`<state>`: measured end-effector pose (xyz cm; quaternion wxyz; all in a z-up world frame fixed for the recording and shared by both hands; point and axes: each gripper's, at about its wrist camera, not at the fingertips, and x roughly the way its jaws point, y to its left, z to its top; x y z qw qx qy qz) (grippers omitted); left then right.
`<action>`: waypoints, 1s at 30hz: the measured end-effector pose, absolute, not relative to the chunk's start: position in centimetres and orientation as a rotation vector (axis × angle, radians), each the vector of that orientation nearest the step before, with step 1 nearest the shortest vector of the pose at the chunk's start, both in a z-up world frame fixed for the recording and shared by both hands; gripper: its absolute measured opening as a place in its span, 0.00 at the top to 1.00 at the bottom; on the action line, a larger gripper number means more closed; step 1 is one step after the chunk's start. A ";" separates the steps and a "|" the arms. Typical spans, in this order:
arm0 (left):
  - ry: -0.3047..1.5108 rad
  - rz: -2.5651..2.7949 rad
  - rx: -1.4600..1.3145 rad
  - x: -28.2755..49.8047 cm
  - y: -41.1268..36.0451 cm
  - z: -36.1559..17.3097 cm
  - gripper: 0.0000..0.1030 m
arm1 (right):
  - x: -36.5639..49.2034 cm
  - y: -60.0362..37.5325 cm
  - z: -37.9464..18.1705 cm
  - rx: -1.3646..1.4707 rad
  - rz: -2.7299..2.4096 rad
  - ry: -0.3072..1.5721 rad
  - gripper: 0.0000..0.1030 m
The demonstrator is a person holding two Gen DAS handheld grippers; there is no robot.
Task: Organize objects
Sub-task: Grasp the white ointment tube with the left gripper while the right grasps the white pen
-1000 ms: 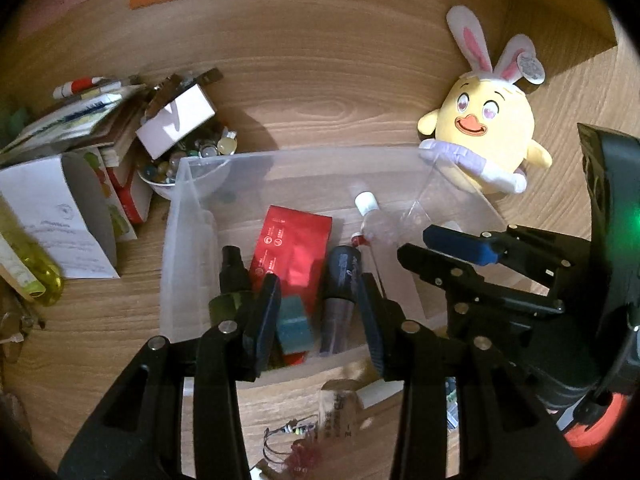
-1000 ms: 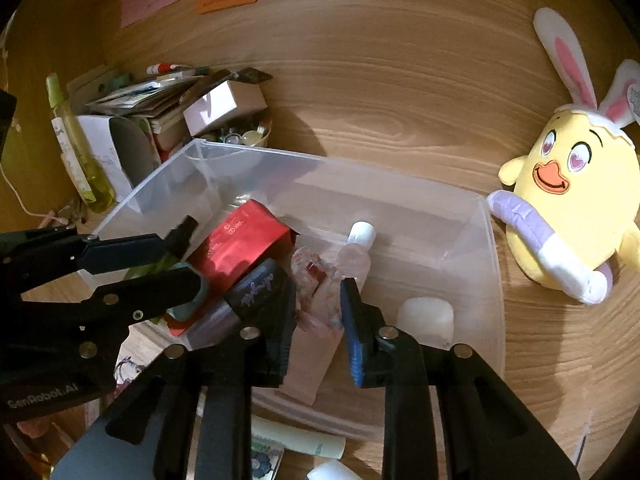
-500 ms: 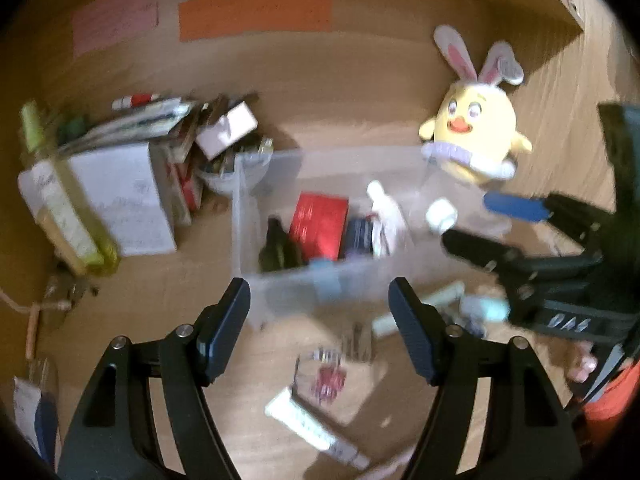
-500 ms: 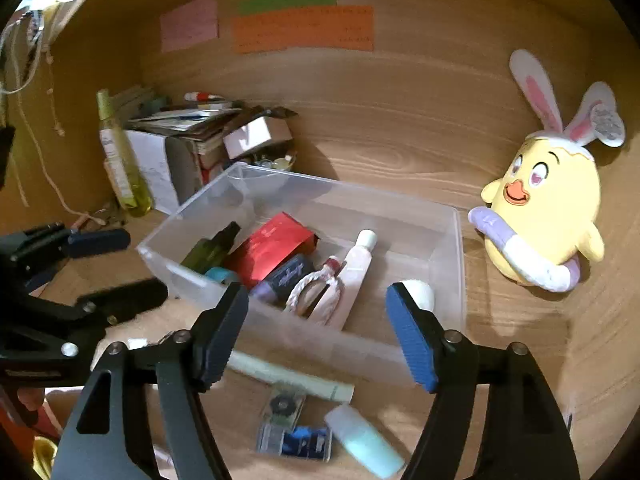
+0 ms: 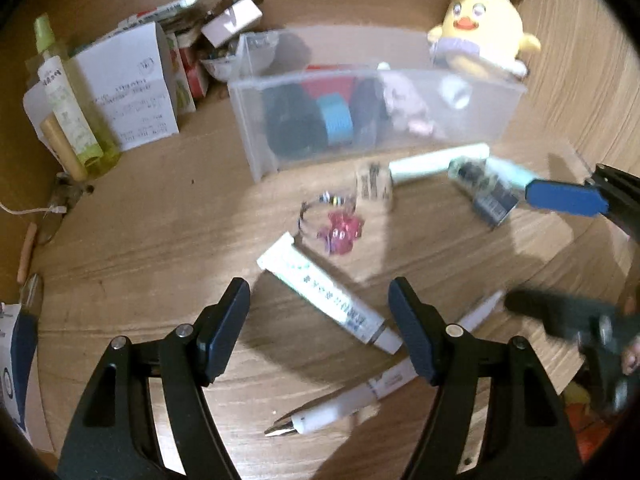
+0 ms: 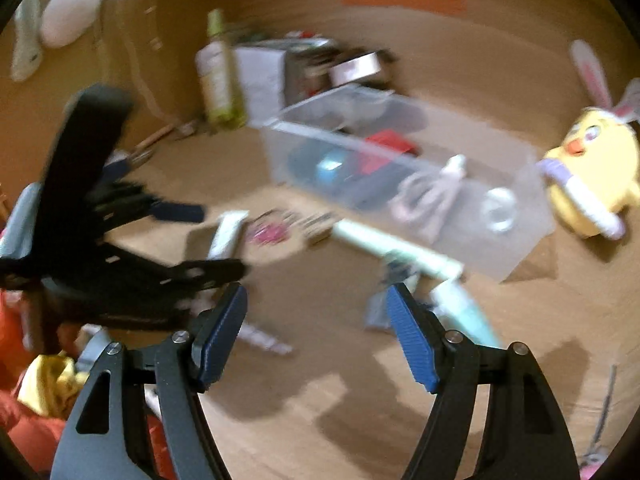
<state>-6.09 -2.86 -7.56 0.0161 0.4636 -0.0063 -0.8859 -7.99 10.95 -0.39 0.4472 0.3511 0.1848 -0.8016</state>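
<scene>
A clear plastic bin [image 5: 500, 116] [image 6: 516, 248] on the wooden desk holds a red box, a blue tape roll, dark bottles and a white tube. In front of it lie a white tube [image 5: 326, 294], a white pen [image 5: 340, 406], a pink charm on a ring [image 5: 340, 232], a pale green tube [image 5: 436, 164] and a small dark card [image 5: 490, 200]. My left gripper [image 5: 320, 336] is open and empty, just above the white tube. My right gripper [image 6: 316, 336] is open and empty, back from the bin; it also shows in the left wrist view [image 5: 564, 200].
A yellow bunny plush [image 5: 484, 36] [image 6: 588, 176] sits right of the bin. A pile of papers, boxes and a white carton [image 5: 132, 84] stands left, with a green spray bottle [image 5: 66, 104] [image 6: 220, 76]. Both views are motion-blurred.
Both grippers have pulled back from over the bin and opened wide. The loose items in front of the bin have come into view.
</scene>
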 end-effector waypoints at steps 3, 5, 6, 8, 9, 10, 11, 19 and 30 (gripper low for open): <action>0.006 -2.760 1.435 -5.9 -3.5 -7.6 0.30 | -6.9 10.0 -1.0 0.842 -1.991 0.534 0.31; 0.048 -2.761 1.435 -5.8 -4.3 -7.7 0.31 | -6.8 9.5 -1.5 0.870 -1.929 0.544 0.31; 0.055 -2.766 1.423 -5.6 -4.8 -7.7 0.35 | -6.8 9.2 -1.8 0.885 -1.899 0.538 0.31; 0.047 -2.764 1.408 -5.3 -5.5 -7.6 0.45 | -6.6 8.5 -2.1 0.895 -1.863 0.550 0.31; 0.044 -2.766 1.404 -5.2 -5.9 -7.6 0.52 | -6.5 8.0 -2.3 0.893 -1.851 0.565 0.31; 0.048 -2.768 1.399 -5.1 -6.3 -7.5 0.56 | -6.3 7.5 -2.5 0.891 -1.841 0.577 0.31; 0.048 -2.768 1.396 -5.0 -6.6 -7.5 0.61 | -6.2 6.9 -2.7 0.891 -1.828 0.592 0.31; 0.053 -2.790 1.374 -6.1 -7.9 -7.4 0.81 | -4.5 4.2 -3.0 0.850 -1.740 0.681 0.76; 0.124 -2.776 1.348 -4.0 -10.0 -7.2 0.85 | -5.6 10.2 -3.0 0.919 -1.844 0.623 0.89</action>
